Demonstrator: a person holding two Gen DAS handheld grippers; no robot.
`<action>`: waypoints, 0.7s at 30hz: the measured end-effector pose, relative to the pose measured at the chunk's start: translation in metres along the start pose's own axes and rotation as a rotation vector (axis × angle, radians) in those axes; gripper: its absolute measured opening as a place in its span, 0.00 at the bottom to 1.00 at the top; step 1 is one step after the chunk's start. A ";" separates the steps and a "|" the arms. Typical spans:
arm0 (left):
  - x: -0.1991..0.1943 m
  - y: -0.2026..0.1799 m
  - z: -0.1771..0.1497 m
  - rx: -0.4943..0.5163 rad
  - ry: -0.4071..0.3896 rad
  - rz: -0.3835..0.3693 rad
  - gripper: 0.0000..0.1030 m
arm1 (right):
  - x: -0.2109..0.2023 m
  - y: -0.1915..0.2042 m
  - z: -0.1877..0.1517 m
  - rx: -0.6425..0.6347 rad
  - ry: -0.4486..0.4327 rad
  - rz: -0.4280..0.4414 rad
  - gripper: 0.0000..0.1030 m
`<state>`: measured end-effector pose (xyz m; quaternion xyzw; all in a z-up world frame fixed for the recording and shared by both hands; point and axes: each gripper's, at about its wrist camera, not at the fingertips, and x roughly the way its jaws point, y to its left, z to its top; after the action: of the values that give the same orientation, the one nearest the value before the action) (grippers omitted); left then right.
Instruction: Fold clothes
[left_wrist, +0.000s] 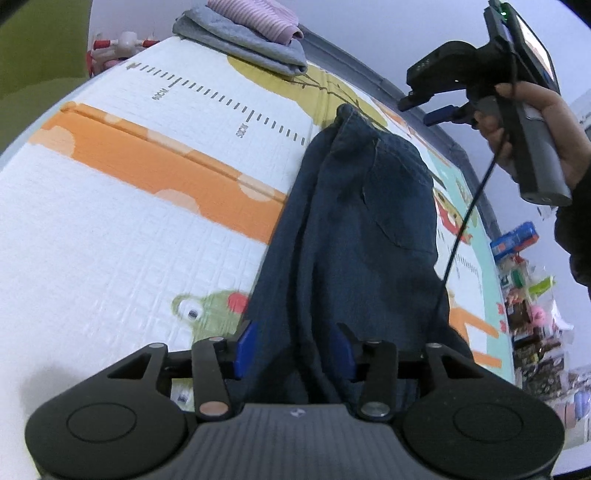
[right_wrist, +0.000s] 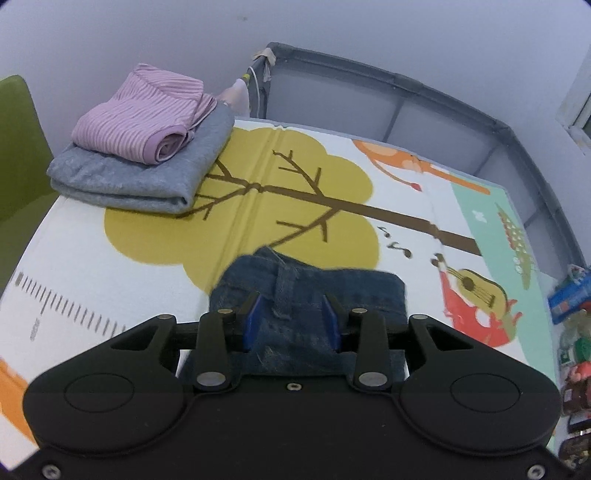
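Left gripper (left_wrist: 293, 350) jaws apart astride jeans (left_wrist: 354, 221); right gripper (right_wrist: 291, 321) parted above them.

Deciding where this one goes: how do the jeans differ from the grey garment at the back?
The jeans are dark blue denim; the grey garment is soft, light knit. The jeans lie alone mid-mat, loosely bunched; the grey garment is neatly folded at the far corner. It carries a striped pink garment; the jeans carry nothing. Both rest on the play mat.

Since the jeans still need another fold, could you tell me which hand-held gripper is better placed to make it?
Probably left: the left hand-held gripper has the jeans between its jaws, while the right hand-held gripper hangs open above the far end.
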<state>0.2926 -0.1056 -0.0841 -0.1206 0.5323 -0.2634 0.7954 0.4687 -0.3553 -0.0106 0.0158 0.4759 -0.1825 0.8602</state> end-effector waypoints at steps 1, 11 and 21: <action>-0.004 -0.001 -0.003 0.009 0.001 0.008 0.48 | -0.006 -0.003 -0.005 0.000 0.004 0.010 0.32; -0.042 -0.017 -0.049 0.094 0.011 0.015 0.53 | -0.057 0.005 -0.070 -0.045 0.062 0.144 0.32; -0.061 -0.035 -0.100 0.166 0.025 0.029 0.58 | -0.107 0.012 -0.126 -0.065 0.081 0.279 0.32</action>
<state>0.1735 -0.0924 -0.0603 -0.0430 0.5201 -0.2966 0.7998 0.3190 -0.2873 0.0072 0.0612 0.5092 -0.0449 0.8573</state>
